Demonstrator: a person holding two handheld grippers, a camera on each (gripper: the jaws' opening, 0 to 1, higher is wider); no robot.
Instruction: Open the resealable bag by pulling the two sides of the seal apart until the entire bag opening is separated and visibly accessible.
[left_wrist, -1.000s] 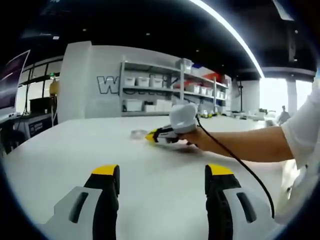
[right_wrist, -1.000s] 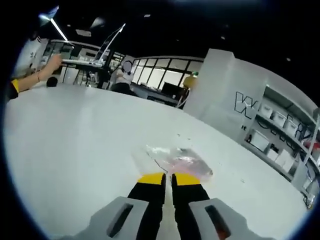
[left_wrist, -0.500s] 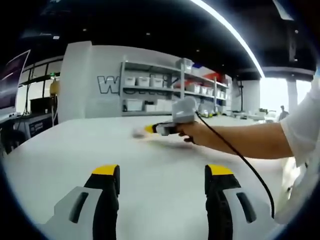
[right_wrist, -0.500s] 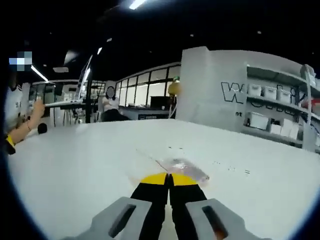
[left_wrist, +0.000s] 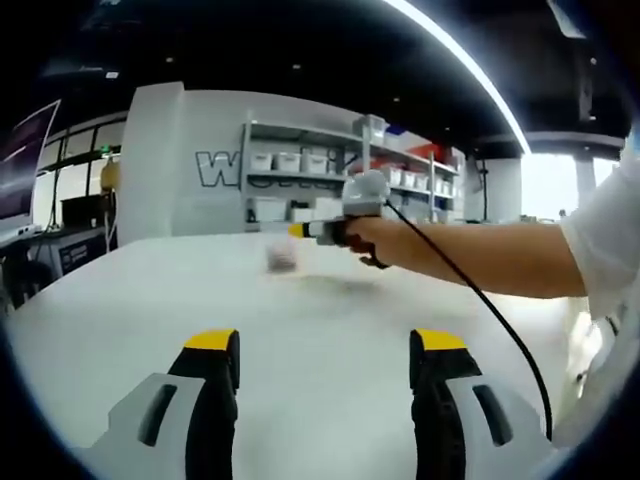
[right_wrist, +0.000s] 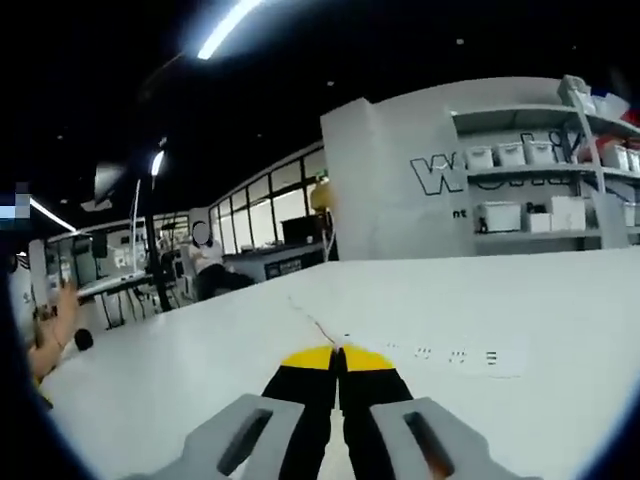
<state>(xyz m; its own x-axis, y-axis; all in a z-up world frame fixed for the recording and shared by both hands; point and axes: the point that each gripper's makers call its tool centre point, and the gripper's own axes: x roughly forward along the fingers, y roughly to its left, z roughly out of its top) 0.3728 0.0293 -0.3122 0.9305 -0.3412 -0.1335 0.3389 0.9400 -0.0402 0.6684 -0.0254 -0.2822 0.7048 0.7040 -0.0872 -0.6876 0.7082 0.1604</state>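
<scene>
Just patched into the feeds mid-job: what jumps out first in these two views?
In the left gripper view, the right gripper is held up above the white table by a bare forearm, with the small clear resealable bag dangling from its tip. In the right gripper view its yellow-tipped jaws are pressed together. The left gripper waits low over the table, jaws wide apart and empty.

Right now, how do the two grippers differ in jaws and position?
The left gripper has its jaws wide apart with nothing between them and sits low over the table; the right gripper has its jaws closed together and, in the left gripper view, is held up off the table with the bag hanging at its tip. Both have black jaws with yellow tips.
</scene>
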